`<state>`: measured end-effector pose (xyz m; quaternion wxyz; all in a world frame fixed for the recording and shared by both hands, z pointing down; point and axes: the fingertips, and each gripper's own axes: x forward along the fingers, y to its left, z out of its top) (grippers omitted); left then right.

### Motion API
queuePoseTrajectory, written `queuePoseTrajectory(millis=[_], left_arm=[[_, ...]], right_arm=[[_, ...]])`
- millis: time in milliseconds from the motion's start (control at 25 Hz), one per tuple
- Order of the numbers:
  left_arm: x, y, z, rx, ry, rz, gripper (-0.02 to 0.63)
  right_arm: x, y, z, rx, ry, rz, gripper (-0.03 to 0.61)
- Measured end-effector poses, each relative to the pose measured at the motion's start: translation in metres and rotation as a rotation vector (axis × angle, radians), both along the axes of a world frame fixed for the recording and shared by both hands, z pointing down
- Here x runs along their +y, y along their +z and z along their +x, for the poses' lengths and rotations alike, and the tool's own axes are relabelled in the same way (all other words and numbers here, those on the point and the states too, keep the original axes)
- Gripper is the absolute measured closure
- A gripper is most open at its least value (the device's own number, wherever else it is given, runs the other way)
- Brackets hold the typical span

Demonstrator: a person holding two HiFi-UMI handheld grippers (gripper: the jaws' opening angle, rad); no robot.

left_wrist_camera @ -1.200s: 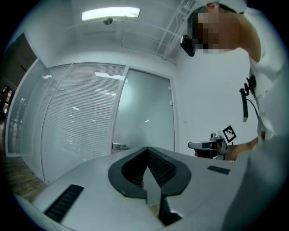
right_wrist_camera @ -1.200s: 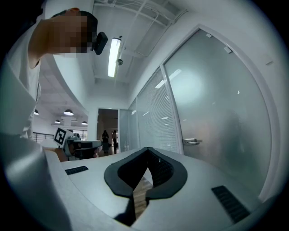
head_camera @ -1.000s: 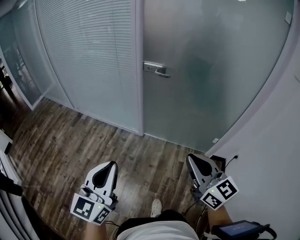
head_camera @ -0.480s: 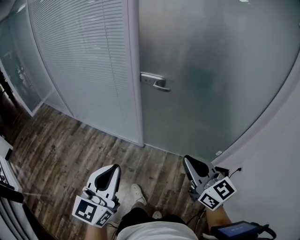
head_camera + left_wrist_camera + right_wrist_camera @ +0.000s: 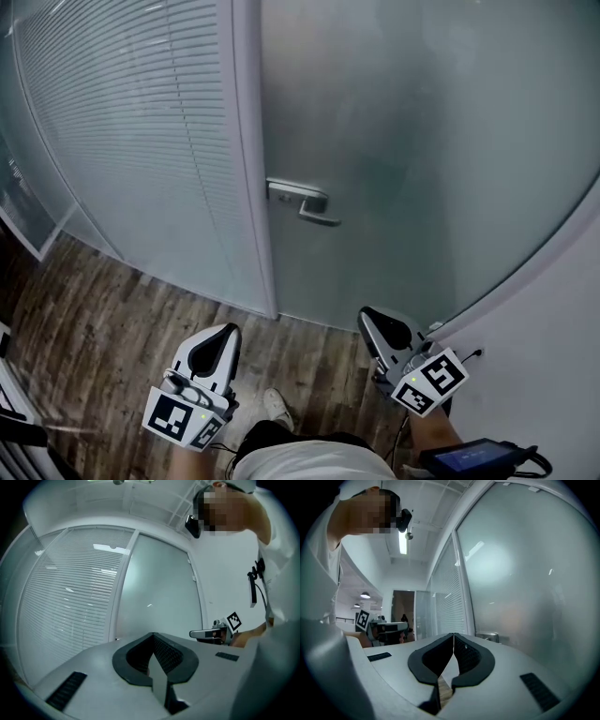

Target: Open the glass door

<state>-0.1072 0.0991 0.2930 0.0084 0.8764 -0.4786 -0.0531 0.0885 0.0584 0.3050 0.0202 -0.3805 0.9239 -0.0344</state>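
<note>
Hovering over open brown wood floor, left gripper and right gripper, both pressed together and empty, sit well short of the silver lever handle on the frosted glass door.

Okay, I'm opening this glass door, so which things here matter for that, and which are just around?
For the job:
glass door
door handle
left gripper, shut, empty
right gripper, shut, empty

Just around:
blinds panel
wooden floor
white wall
dark device with a screen
</note>
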Motion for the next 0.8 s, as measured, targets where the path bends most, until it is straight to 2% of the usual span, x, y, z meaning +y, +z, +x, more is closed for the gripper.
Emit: queuePoseTrajectory(millis=[200, 520, 680, 800], left_arm=[[-0.081, 0.004, -0.015, -0.013, 0.054, -0.017, 0.614], [-0.153, 0.008, -0.018, 0.004, 0.115, -0.059, 0.614], [-0.172, 0.015, -0.017, 0.006, 0.111, -0.069, 0.614], [-0.185, 0.025, -0.011, 0.001, 0.085, -0.071, 0.614]], right_arm=[[-0.075, 0.005, -0.020, -0.006, 0.020, -0.024, 0.577], [-0.139, 0.010, -0.025, 0.032, 0.057, -0.061, 0.572], [-0.165, 0.021, -0.025, 0.080, 0.032, -0.073, 0.519], [-0.185, 0.040, -0.027, 0.187, -0.021, -0.068, 0.459]])
